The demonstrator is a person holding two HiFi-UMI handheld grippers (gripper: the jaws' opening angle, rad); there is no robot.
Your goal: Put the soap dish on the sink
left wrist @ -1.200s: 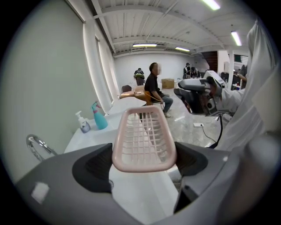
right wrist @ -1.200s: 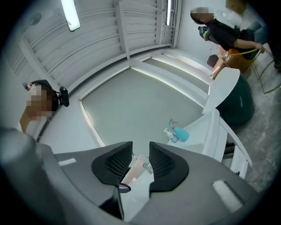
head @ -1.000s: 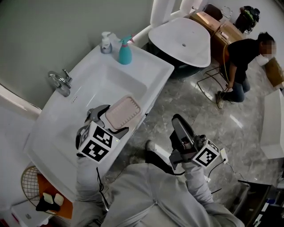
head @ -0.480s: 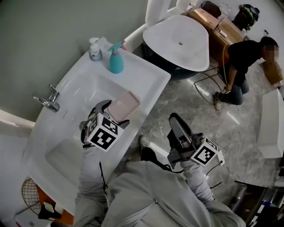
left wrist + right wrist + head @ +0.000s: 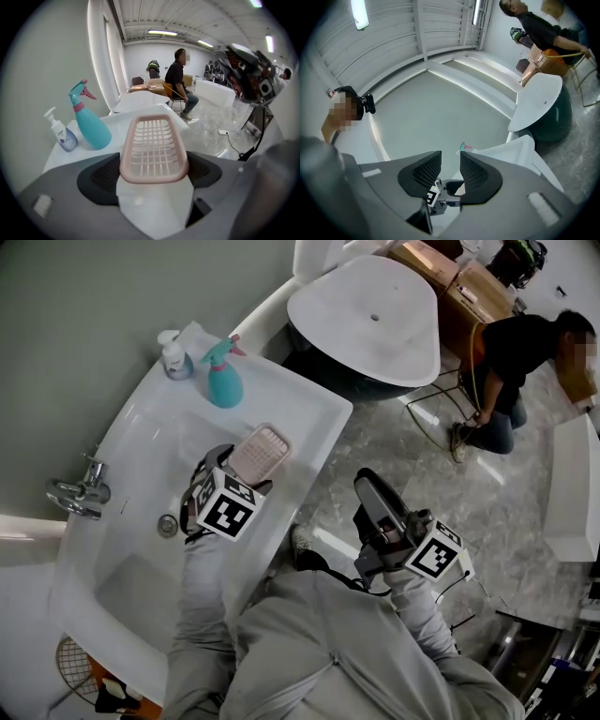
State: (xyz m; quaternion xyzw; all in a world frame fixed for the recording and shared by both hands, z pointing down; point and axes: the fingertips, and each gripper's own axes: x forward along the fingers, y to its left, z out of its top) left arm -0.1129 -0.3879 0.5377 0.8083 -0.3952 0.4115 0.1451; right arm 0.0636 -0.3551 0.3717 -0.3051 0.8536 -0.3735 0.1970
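Pink slatted soap dish (image 5: 152, 147) is clamped at its near end by the left gripper (image 5: 152, 174), level above the white sink (image 5: 309, 409) deck, likely for set-down short of the teal spray bottle (image 5: 91, 124); the right gripper (image 5: 445, 174) hangs aside, slightly open and empty.

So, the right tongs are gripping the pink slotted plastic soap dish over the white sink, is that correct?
Not quite: the left tongs grip the pink slotted plastic soap dish over the white sink, as the left gripper view shows. The right tongs are empty.
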